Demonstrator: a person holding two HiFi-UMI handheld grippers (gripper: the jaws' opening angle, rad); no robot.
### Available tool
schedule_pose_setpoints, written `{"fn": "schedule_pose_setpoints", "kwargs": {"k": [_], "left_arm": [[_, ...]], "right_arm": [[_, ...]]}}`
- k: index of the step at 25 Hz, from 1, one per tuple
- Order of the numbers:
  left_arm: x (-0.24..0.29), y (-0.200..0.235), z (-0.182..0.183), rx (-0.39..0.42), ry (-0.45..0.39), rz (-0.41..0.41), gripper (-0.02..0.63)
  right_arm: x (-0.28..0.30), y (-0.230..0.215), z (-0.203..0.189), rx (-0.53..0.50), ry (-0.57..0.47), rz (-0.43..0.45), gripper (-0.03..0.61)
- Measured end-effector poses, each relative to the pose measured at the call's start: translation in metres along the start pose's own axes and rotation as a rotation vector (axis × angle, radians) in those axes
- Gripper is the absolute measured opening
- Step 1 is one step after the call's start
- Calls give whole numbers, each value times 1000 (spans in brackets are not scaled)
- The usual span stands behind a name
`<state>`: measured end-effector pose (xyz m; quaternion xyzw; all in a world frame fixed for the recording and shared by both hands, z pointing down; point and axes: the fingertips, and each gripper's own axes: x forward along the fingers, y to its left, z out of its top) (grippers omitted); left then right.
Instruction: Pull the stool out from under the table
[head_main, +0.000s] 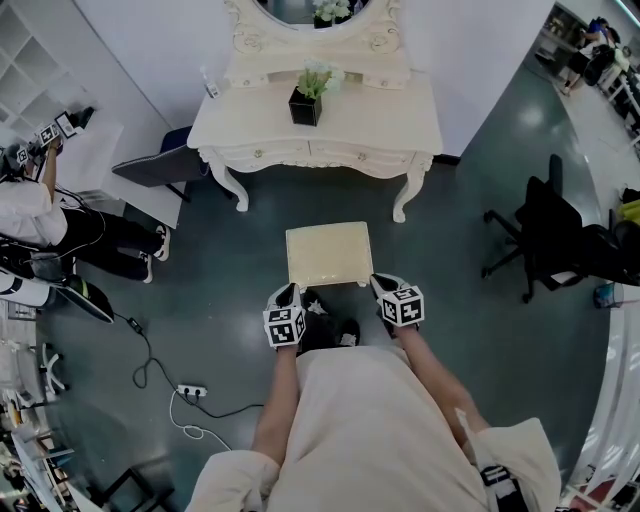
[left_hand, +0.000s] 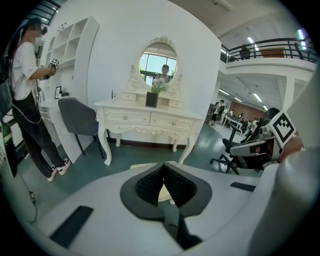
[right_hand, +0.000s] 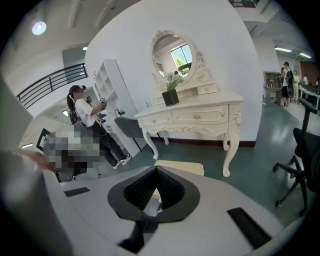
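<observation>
2 grippers closed, stool out in front of the table (head_main: 400, 125)
Left gripper (head_main: 287, 294) sits with jaws together on nothing, at the stool's left corner farthest from the table. The stool (head_main: 328, 254) stands on open floor, clear of the table's legs. Right gripper (head_main: 386, 288) is likewise closed and empty at the matching right corner. The pull looks done, with nothing obvious left.

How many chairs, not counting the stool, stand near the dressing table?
2: a grey chair left of the table, a black office chair to its right. More may stand out of view.
</observation>
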<state>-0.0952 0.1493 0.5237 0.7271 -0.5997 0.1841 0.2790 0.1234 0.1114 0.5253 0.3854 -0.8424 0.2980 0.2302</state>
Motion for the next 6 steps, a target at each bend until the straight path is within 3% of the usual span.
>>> {"fn": "schedule_pose_setpoints", "kwargs": {"k": [6], "left_arm": [[0,1,1,-1,5,3,15]], "right_arm": [[1,0,0,-1,7,3,43]]}}
